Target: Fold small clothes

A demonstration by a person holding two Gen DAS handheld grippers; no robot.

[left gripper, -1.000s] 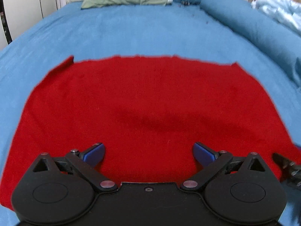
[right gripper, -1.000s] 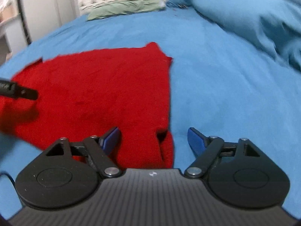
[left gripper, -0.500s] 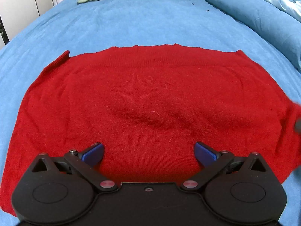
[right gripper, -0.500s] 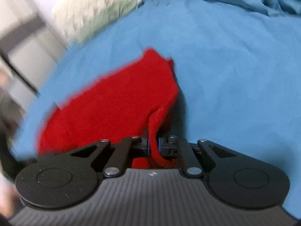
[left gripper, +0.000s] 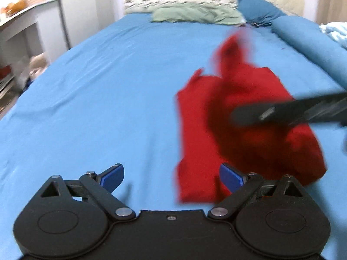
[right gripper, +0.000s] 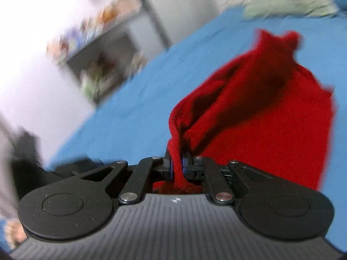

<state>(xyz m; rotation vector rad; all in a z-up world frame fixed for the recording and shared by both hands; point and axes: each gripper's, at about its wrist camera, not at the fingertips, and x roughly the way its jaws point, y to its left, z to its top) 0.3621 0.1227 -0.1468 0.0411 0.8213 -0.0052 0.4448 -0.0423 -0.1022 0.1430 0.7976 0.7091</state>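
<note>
A red knitted garment (left gripper: 243,117) lies bunched on the blue bedsheet (left gripper: 97,99), right of centre in the left wrist view, partly lifted and blurred. My left gripper (left gripper: 171,176) is open and empty, just left of the garment's near edge. My right gripper (right gripper: 177,164) is shut on a fold of the red garment (right gripper: 260,121) and holds it up off the bed; it shows as a blurred dark bar (left gripper: 292,110) across the garment in the left wrist view.
Pillows (left gripper: 195,15) and a rolled blue duvet (left gripper: 308,41) lie at the bed's far end and right side. White shelving (left gripper: 26,28) stands past the left edge of the bed. Shelves (right gripper: 97,49) appear blurred in the right wrist view.
The right gripper closed on the garment's right edge and pulled it up and across to the left, bunching the flat garment. The left gripper drew back and left, staying open.
</note>
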